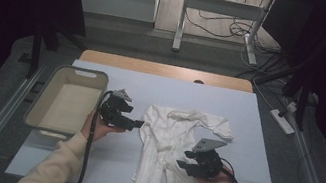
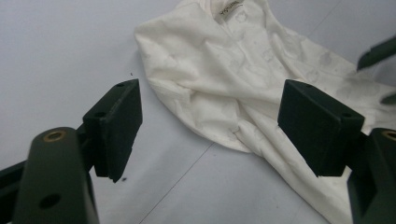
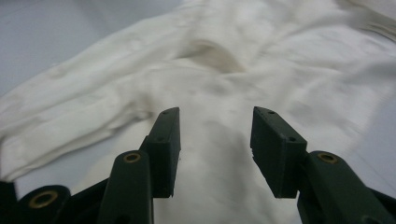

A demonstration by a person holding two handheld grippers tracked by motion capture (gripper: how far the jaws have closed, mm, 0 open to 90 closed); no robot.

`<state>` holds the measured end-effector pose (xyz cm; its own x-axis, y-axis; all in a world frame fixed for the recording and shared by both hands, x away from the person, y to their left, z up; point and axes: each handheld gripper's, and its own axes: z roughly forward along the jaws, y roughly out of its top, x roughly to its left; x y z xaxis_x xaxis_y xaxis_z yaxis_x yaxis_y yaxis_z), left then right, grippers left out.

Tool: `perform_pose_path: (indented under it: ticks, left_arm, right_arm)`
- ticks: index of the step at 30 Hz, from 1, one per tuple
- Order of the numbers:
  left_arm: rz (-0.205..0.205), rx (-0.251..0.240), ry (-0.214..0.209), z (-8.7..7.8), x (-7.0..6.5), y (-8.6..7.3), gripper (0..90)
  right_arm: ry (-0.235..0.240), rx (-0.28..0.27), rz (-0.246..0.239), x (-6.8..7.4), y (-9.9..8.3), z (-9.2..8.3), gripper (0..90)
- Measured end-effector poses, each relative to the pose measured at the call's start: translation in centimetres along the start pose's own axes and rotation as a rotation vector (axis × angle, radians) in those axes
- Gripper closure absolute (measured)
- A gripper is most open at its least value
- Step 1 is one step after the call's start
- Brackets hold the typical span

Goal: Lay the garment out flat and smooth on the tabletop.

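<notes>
A white baby garment lies spread on the pale table cover, neck end far and legs toward the person. My left gripper hovers at the garment's left edge, near the shoulder, jaws wide open and nothing between them. In the left gripper view the garment lies ahead of the gripper, its collar label showing. My right gripper is over the garment's right leg, pointing left, open. In the right gripper view the cloth lies under and beyond the gripper, untouched by the pads.
A grey empty bin stands on the table's left side, right beside my left hand. A strip of wooden tabletop shows at the far edge. On the floor to the right lies a power strip with cables.
</notes>
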<state>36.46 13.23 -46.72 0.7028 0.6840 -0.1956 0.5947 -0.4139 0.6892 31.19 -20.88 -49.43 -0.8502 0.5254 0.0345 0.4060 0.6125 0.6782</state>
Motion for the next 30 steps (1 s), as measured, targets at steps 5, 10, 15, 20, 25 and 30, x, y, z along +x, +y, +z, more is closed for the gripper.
perform_pose_path:
  ticks: [5, 10, 15, 20, 25, 30]
  left_arm:
    - [-0.001, 0.003, -0.001, 0.1, 0.0, 0.0, 22.4]
    - [0.000, 0.003, -0.001, 0.2, -0.1, 0.0, 22.4]
    - [0.001, 0.009, -0.001, 0.4, -0.2, 0.0, 22.3]
    - [0.001, 0.011, 0.000, 0.5, -0.2, 0.0, 22.3]
    - [0.004, 0.013, -0.001, 0.5, -0.3, 0.0, 22.3]
    - [0.002, 0.011, -0.001, 0.4, -0.1, 0.0, 22.3]
  right_arm:
    - [-0.050, 0.017, 0.088, -2.5, -0.9, -0.1, 52.7]
    - [-0.095, 0.041, 0.108, -3.9, -1.4, 0.6, 52.7]
    - [-0.090, 0.031, 0.162, -5.2, -1.4, 1.4, 56.3]
    - [-0.132, 0.031, 0.128, -5.2, -1.1, 1.8, 72.9]
    - [-0.086, 0.047, 0.110, -5.2, -0.9, 1.8, 88.5]
    - [-0.096, 0.070, 0.111, -5.3, -1.2, 1.1, 88.8]
